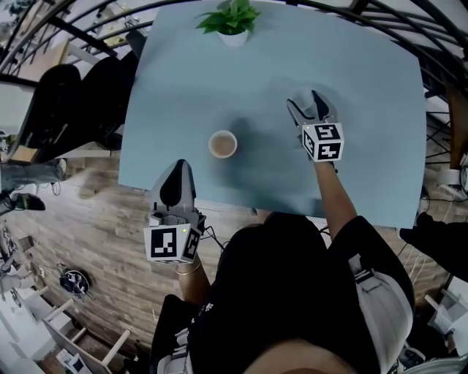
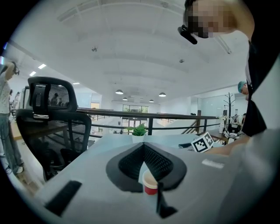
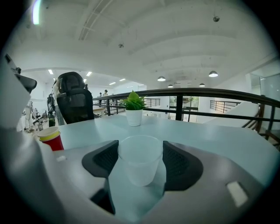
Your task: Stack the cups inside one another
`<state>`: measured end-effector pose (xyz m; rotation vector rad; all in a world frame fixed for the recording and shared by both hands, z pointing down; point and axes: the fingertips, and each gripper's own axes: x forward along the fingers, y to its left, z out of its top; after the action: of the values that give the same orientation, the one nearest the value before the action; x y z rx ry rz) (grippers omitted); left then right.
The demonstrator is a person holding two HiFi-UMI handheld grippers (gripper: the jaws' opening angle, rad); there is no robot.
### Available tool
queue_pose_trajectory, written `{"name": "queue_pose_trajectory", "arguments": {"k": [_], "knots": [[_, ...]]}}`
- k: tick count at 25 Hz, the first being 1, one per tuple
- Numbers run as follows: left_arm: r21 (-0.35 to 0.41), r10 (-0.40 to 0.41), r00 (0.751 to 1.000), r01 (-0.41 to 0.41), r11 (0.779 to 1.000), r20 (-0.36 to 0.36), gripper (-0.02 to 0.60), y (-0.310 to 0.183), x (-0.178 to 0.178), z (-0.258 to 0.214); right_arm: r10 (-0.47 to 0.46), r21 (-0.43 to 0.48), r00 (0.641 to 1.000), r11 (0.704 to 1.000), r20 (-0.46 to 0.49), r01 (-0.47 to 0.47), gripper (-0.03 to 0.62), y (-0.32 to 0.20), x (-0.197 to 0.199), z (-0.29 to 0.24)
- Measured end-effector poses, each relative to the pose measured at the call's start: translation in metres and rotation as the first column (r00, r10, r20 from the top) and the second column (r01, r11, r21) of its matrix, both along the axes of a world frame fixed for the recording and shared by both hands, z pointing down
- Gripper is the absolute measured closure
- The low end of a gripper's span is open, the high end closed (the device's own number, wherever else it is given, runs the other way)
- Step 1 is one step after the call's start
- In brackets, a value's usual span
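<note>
A red paper cup [image 1: 223,144] with a pale inside stands upright near the middle of the light blue table [image 1: 365,80]. To its right, my right gripper [image 1: 311,108] rests low over the table. In the right gripper view a clear plastic cup [image 3: 140,165] stands upright between the two dark pads, which touch its rim on both sides, and the red cup [image 3: 51,138] shows far left. My left gripper [image 1: 176,179] hovers at the table's near edge, its jaws shut and empty. In the left gripper view the red cup [image 2: 150,183] lies just beyond the tips [image 2: 143,148].
A small potted plant [image 1: 232,20] in a white pot stands at the table's far edge. Black office chairs [image 1: 69,102] sit off the table's left side. A railing [image 3: 197,94] runs behind the table. A wooden floor [image 1: 88,234] lies below the near edge.
</note>
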<state>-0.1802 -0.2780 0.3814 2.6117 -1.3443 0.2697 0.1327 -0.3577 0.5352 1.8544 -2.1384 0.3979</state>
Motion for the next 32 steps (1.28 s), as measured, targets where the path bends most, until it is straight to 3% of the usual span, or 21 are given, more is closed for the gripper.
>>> {"name": "queue_pose_trajectory", "arguments": {"k": [8,15,24,32], "knots": [[0.020,-0.014,1.000,0.014,1.000,-0.015,0.588,0.007,-0.003,-0.005,-0.077,0.051,0.996,0.996,0.035,0.075,0.279,0.010,-0.029,-0.028],[0.028,-0.070,0.997,0.071,0.997,-0.030,0.588,0.019,-0.017,-0.007,-0.206,0.106,0.977,0.974,0.061,0.199,0.279,0.023,-0.077,-0.060],[0.031,-0.145,0.989,0.146,0.989,-0.036,0.588,0.037,-0.041,-0.010,-0.375,0.134,0.923,0.923,0.090,0.362,0.279,0.034,-0.142,-0.078],[0.021,-0.224,0.974,0.225,0.974,-0.034,0.588,0.055,-0.065,-0.008,-0.525,0.163,0.845,0.847,0.102,0.506,0.279,0.044,-0.204,-0.089]]}}
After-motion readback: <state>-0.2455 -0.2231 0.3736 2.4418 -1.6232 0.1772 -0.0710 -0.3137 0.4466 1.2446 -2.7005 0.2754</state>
